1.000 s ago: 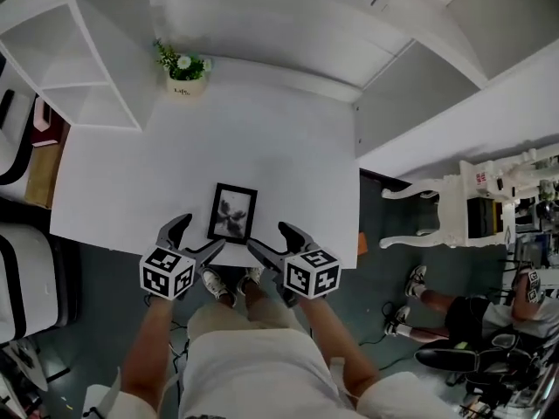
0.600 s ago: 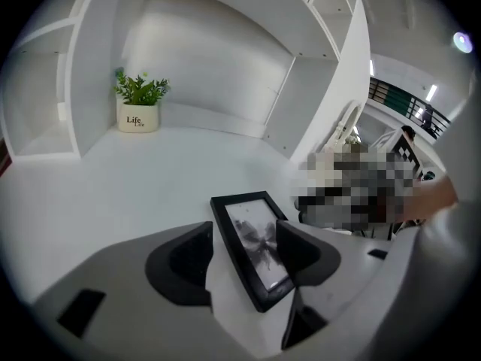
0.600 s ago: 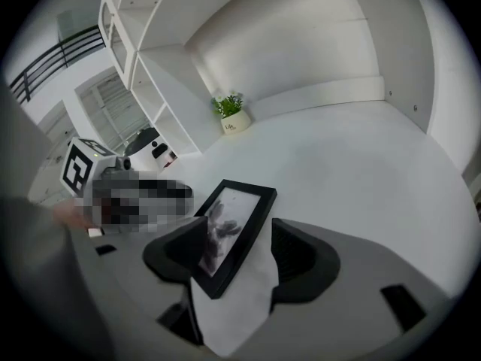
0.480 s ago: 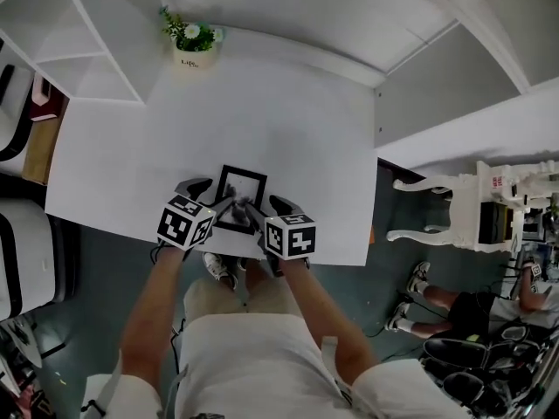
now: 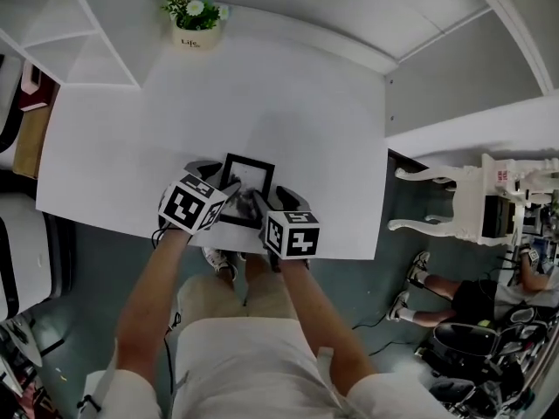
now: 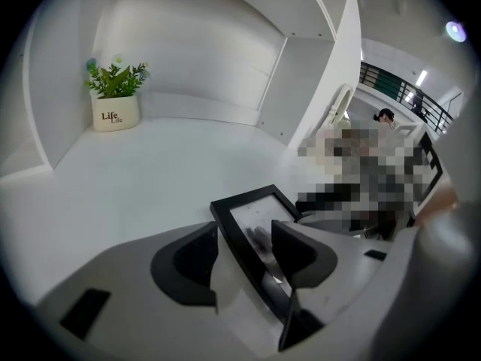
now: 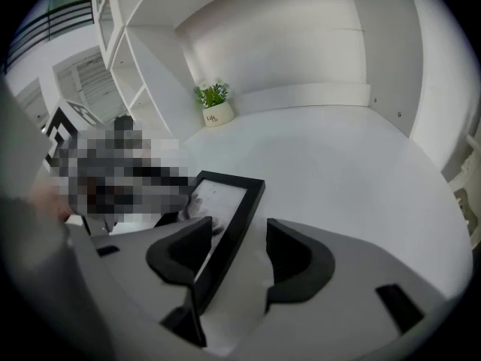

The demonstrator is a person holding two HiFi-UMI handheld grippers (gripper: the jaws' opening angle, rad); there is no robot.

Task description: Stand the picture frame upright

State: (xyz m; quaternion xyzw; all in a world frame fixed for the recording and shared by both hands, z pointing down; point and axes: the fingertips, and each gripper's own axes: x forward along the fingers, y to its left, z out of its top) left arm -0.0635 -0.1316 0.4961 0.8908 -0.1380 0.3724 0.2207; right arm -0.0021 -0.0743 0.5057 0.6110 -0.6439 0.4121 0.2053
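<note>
A black picture frame lies flat on the white table, close to its near edge. My left gripper has just been closing on the frame's left rail. Its pads meet that rail near the far corner, one outside and one over the glass. My right gripper straddles the frame's right rail and has also been closing. Its inner pad lies against the frame, while a strip of table still shows between the rail and the outer pad.
A small potted plant stands at the table's back left, also in the left gripper view and the right gripper view. White shelving rises at the left. The table's near edge runs just below the frame. A white stand is off to the right.
Both grippers came down and inward from the table's near edge onto the frame's two side rails, and their jaws narrowed. The frame still lies flat.
</note>
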